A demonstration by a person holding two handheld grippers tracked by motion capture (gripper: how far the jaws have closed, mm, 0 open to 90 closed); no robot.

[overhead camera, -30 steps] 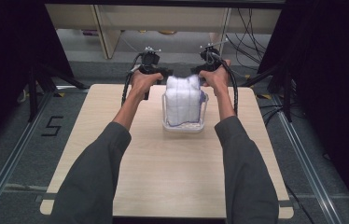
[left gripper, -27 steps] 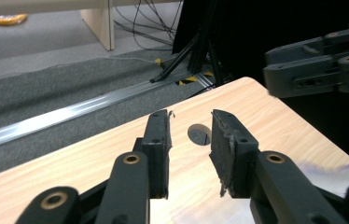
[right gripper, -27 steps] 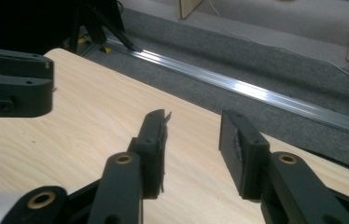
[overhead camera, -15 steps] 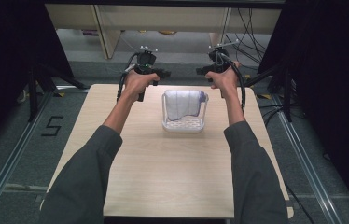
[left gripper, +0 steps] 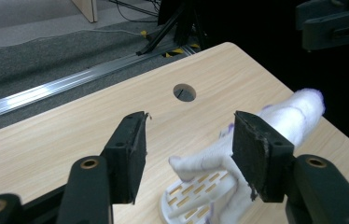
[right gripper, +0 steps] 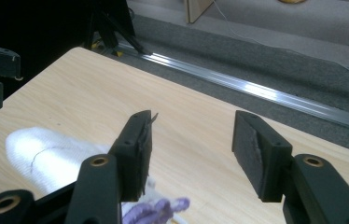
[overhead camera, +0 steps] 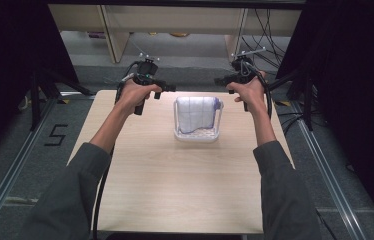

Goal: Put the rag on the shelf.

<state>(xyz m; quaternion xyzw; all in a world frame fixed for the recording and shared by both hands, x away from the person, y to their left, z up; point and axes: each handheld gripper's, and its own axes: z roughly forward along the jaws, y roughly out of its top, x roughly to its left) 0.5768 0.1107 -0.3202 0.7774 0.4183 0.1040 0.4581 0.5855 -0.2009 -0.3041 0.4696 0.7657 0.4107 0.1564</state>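
A folded white cloth [overhead camera: 195, 112] with purple trim stands in a white slotted basket [overhead camera: 197, 136] at the middle back of the wooden table [overhead camera: 175, 190]. My left gripper [overhead camera: 169, 88] hovers to the left of the basket and my right gripper [overhead camera: 219, 80] to its right, both apart from the cloth. The jaws of both have just been opening, with nothing between them. In the left gripper view the open gripper [left gripper: 189, 128] looks over the cloth [left gripper: 294, 112] and basket [left gripper: 196, 196]. In the right gripper view the open gripper [right gripper: 193, 126] has the cloth [right gripper: 46, 154] at lower left.
A round hole [left gripper: 184, 92] is cut in the tabletop near the far edge. Aluminium rails [overhead camera: 10, 175] run along the floor on both sides. Wooden shelving [overhead camera: 125, 30] and cables [overhead camera: 270, 30] lie beyond the table. A "5" mark [overhead camera: 55, 135] is on the floor at left.
Both grippers were at the cloth above the basket. They have let go and drawn apart, left hand to the left, right hand to the right. The cloth now rests in the basket.
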